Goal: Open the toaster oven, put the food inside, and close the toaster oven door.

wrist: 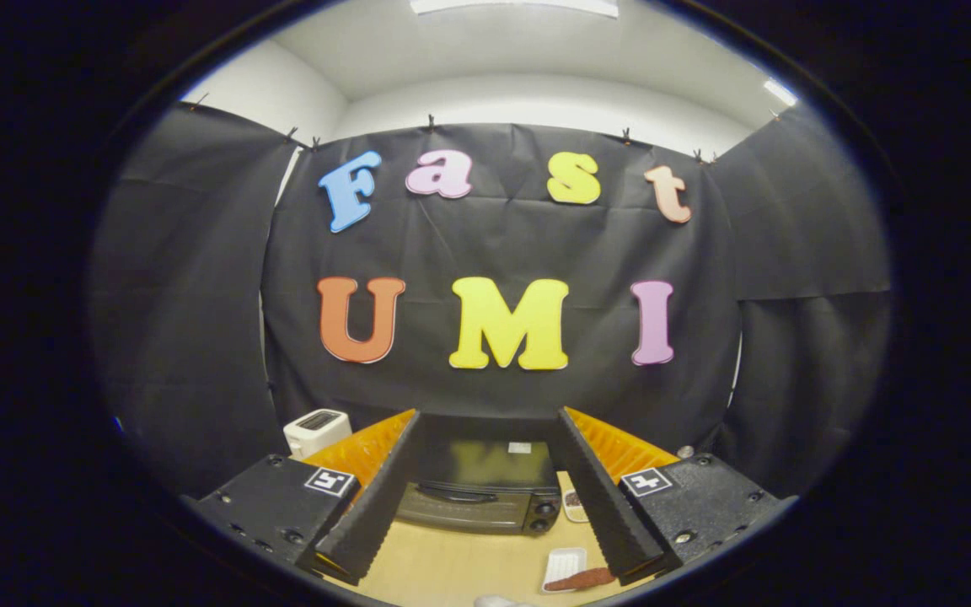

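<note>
Black toaster oven (477, 493), door shut, is seen at 12 o'clock between the wide-spread fingers of the hand-held gripper (485, 539); possibly sausage-like food (580, 580) lies on a white tray (561, 563) at 5 o'clock on the counter (452, 565).

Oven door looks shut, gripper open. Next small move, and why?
Probably ease the gripper forward and down toward the door handle of the toaster oven. The door appears closed, its handle lies between the open fingers but beyond them, and nothing is held. The food sits on a small white tray on the table, so opening the door likely comes first.
</note>
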`<state>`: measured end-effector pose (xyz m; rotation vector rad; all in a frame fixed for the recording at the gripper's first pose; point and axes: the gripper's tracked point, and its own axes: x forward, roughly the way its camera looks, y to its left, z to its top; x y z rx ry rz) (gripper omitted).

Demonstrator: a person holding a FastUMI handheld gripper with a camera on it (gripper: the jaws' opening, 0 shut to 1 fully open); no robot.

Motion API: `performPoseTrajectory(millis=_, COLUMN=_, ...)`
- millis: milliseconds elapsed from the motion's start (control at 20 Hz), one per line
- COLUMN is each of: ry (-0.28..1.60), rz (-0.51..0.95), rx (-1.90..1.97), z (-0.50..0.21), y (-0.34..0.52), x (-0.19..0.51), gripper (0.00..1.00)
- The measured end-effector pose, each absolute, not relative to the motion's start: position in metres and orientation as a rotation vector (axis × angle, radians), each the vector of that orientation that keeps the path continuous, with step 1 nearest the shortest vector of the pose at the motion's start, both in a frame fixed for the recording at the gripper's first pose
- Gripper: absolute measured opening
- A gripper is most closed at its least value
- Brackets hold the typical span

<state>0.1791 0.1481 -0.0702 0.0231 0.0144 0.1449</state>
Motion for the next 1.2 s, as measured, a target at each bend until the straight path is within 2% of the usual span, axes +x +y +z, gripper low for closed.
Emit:
performPoseTrajectory(millis=350, ry=0.07, rz=0.165, rx=0.037, z=-0.141, y=0.189, x=0.277, gripper=1.0)
performPoseTrajectory(millis=700, ry=0.192, rz=0.125, rx=0.016, z=-0.244, y=0.202, x=0.354, gripper=1.0)
performPoseTrajectory(millis=1000, ry=0.318, rz=0.112, rx=0.019, z=-0.308, y=0.199, x=0.364, gripper=1.0)
performPoseTrajectory(millis=1200, ry=0.327, rz=0.113, rx=0.024, z=-0.316, y=0.199, x=0.362, gripper=1.0)
